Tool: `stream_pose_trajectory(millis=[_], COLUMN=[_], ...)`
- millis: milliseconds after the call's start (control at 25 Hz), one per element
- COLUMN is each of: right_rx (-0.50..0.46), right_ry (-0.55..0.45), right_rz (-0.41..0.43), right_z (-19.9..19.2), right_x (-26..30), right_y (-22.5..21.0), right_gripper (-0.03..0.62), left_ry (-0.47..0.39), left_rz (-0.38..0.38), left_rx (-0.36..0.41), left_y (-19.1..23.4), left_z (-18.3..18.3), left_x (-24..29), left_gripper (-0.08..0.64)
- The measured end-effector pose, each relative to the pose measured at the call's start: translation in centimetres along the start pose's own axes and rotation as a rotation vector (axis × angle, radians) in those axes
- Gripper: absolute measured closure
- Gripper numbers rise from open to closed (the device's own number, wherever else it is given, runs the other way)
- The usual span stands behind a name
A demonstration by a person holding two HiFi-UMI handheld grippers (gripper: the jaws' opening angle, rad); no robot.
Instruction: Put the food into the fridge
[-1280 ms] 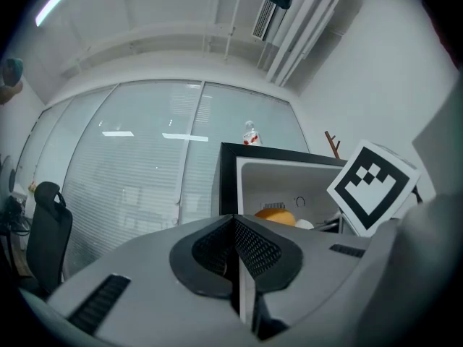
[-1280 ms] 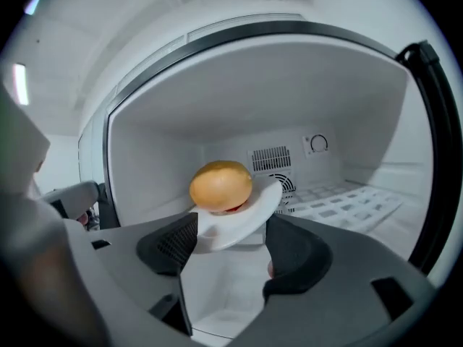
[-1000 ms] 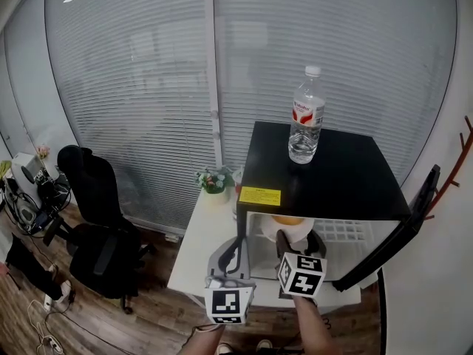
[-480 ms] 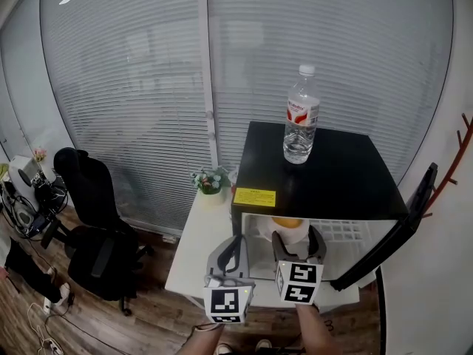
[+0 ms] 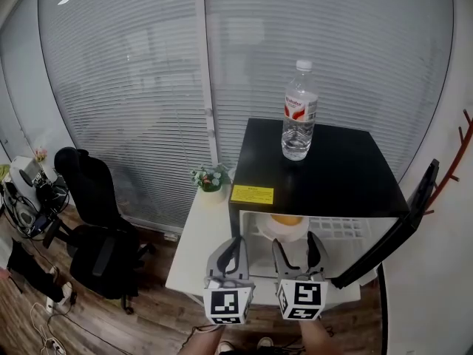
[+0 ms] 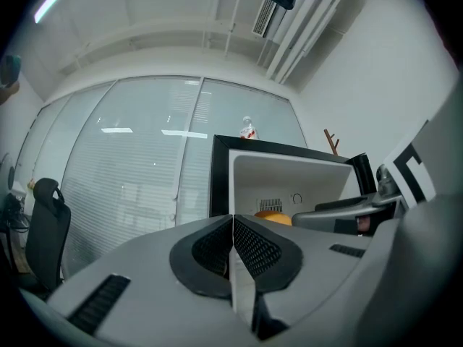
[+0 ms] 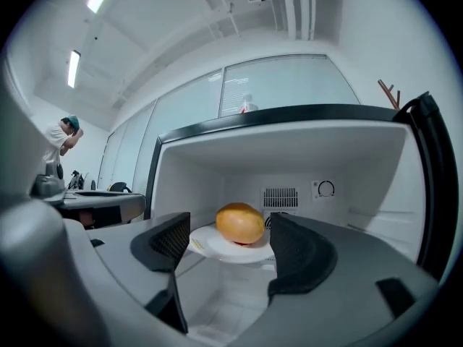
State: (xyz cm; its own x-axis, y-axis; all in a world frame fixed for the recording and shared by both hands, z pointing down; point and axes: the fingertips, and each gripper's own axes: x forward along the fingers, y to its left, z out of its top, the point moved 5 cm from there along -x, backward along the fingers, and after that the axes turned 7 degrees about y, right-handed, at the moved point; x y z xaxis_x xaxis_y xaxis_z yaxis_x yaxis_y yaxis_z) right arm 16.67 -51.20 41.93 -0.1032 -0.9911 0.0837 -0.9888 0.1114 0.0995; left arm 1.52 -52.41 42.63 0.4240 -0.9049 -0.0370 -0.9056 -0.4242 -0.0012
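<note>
While food (image 7: 240,223) sits in the fridge (image 5: 332,168), the right gripper (image 7: 228,241) has just opened its jaws wide, empty. At its nine o'clock, the left gripper (image 6: 233,230) has jaws shut.

White table (image 5: 194,250) carries black fridge (image 5: 341,177), small potted plant (image 5: 211,180)

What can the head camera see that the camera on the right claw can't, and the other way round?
Only the head view shows the small potted plant, the wooden floor and the yellow label on the fridge front. Only the right gripper view shows the dial and vent on the fridge's back wall, and a person far off at the left. Both show the orange food on its white plate inside the open fridge.
</note>
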Motion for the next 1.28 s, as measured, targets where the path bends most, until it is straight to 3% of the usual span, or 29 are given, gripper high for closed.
stream_pose_trajectory(millis=[160, 200, 280, 320, 480, 1280], right_rx=[0.015, 0.019, 0.025, 0.024, 0.009, -0.013], right_ry=[-0.050, -0.064, -0.095, -0.104, -0.102, -0.114], right_rz=[0.031, 0.029, 0.017, 0.014, 0.023, 0.016], right_z=[0.5, 0.6, 0.9, 0.9, 1.0, 0.8], right_x=[-1.0, -1.2, -1.8, -2.0, -2.2, -2.5], right_y=[0.2, 0.1, 0.0, 0.0, 0.4, 0.6], right_gripper=[0.235, 0.264, 0.416, 0.461, 0.546, 0.563], left_ry=[0.009, 0.013, 0.018, 0.020, 0.027, 0.005], left_rz=[0.006, 0.008, 0.011, 0.010, 0.011, -0.009], left_rx=[-0.003, 0.002, 0.002, 0.002, -0.002, 0.015], left_y=[0.0, 0.0, -0.1, -0.1, -0.2, -0.9], left_z=[-0.3, -0.3, -0.5, -0.5, -0.7, -0.4], left_x=[-0.3, -0.4, -0.6, -0.7, -1.1, -1.4], left_gripper=[0.531, 0.531, 0.531, 0.531, 0.531, 0.531])
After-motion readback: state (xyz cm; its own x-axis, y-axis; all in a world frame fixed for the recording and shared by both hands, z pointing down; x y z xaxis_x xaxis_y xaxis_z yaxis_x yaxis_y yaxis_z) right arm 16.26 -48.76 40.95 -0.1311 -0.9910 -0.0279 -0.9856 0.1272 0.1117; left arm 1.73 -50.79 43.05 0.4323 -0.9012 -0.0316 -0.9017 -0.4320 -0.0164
